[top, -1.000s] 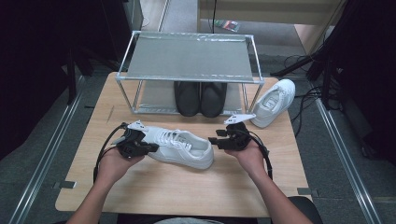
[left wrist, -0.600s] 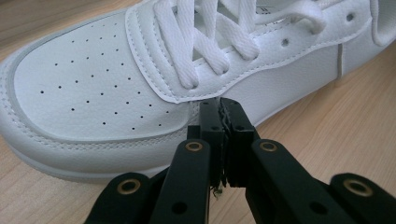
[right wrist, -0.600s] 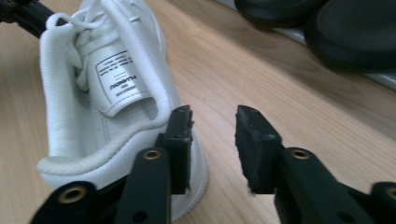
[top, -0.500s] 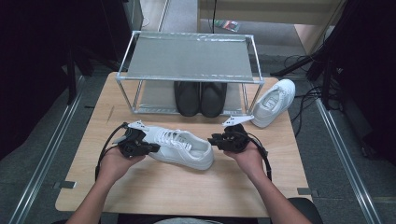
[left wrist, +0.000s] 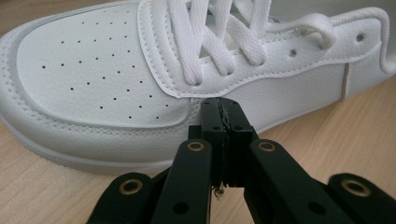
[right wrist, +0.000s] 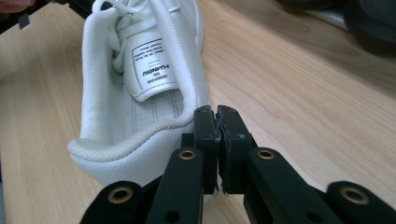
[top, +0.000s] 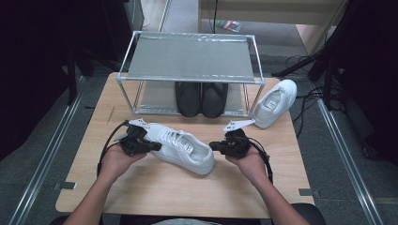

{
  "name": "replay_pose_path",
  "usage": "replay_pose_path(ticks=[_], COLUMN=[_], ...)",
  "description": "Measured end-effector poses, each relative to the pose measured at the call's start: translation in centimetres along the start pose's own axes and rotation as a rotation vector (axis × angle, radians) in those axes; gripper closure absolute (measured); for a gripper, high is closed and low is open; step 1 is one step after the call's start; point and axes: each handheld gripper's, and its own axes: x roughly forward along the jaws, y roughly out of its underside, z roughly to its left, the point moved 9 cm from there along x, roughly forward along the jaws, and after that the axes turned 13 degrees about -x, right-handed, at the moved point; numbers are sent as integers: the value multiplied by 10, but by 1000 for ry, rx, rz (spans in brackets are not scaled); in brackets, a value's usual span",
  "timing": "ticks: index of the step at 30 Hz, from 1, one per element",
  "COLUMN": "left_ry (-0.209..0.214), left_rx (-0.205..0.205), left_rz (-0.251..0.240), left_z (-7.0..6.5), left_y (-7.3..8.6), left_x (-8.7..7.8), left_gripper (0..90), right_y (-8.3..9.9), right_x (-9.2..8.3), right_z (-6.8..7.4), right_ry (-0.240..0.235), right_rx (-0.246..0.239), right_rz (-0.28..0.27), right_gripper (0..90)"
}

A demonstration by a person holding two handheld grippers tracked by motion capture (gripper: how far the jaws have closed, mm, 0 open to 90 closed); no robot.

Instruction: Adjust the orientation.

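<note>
White sneaker [top: 180,150] unmoved on table [top: 155,192]; left claw [top: 152,146] clenched beside toe, right claw [top: 213,146] just clenched empty at heel

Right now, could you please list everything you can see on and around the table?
Sneaker: one, white, front middle of the table, between the two grippers, toe toward the left one.
Second sneaker: one, white, right of the rack, at the table's far right.
Black shoes: two, side by side on the rack's lower shelf.
Rack: one, metal frame with grey shelves, back of the table.
Table: one, light wood.
Left gripper: black, fingers shut, tips at the sneaker's toe side.
Right gripper: black, fingers have just been closing and now meet beside the heel collar, nothing visibly between them.
</note>
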Motion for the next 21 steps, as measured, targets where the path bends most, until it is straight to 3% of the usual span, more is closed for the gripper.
replay_pose_path(ticks=[9, 21], left_ry=[12, 22], left_rx=[-5, 23], left_rz=[9, 24], left_z=[-1, -5], left_y=[-8, -18], left_x=[6, 14], left_gripper=[900, 900], right_y=[6, 13], right_x=[-6, -11], right_z=[11, 30], right_ry=[-34, -66], right_rx=[-18, -39], right_rz=[15, 22], right_gripper=[900, 900])
